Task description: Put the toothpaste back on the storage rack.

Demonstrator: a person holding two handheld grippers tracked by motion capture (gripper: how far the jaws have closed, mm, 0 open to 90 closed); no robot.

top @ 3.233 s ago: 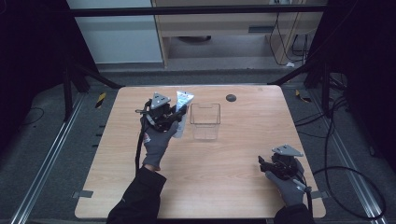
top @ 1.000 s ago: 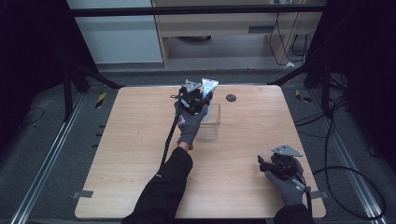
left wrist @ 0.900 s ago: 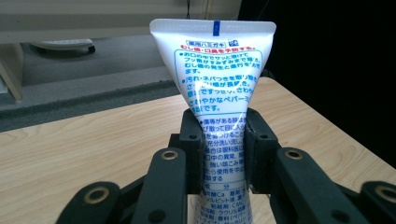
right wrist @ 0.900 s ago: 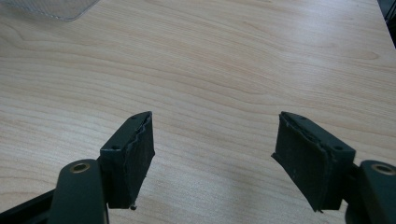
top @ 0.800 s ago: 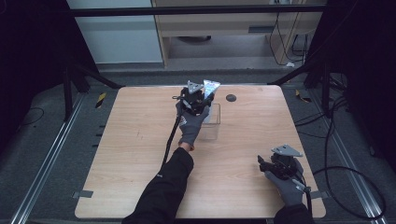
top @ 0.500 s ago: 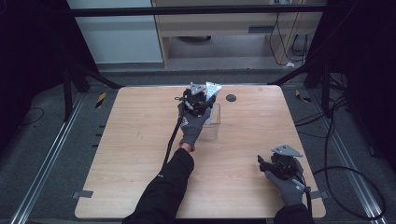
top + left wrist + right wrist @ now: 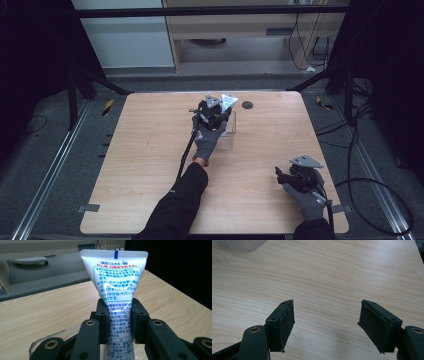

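A white toothpaste tube (image 7: 115,277) with blue and red print stands upright between the black jaws of my left gripper (image 7: 117,315), crimped end up, and both pads press on its sides. In the high view that left gripper (image 7: 214,111) hovers with the tube (image 7: 229,101) over the far end of a clear plastic box (image 7: 229,136) near the table's middle back. The box's rim (image 7: 65,333) shows just below the jaws. My right gripper (image 7: 280,175) rests at the front right of the table. Its jaws (image 7: 325,322) stand wide apart over bare wood with nothing between them.
A small black round disc (image 7: 247,105) lies on the wooden table (image 7: 140,150) just right of the tube. A corner of the clear box (image 7: 242,244) shows far off in the right gripper view. Dark frame posts and cables ring the table.
My left gripper has carried the tube from left of the clear box to over its far end, drifting slightly rightward in the last second. The right gripper has stayed put.
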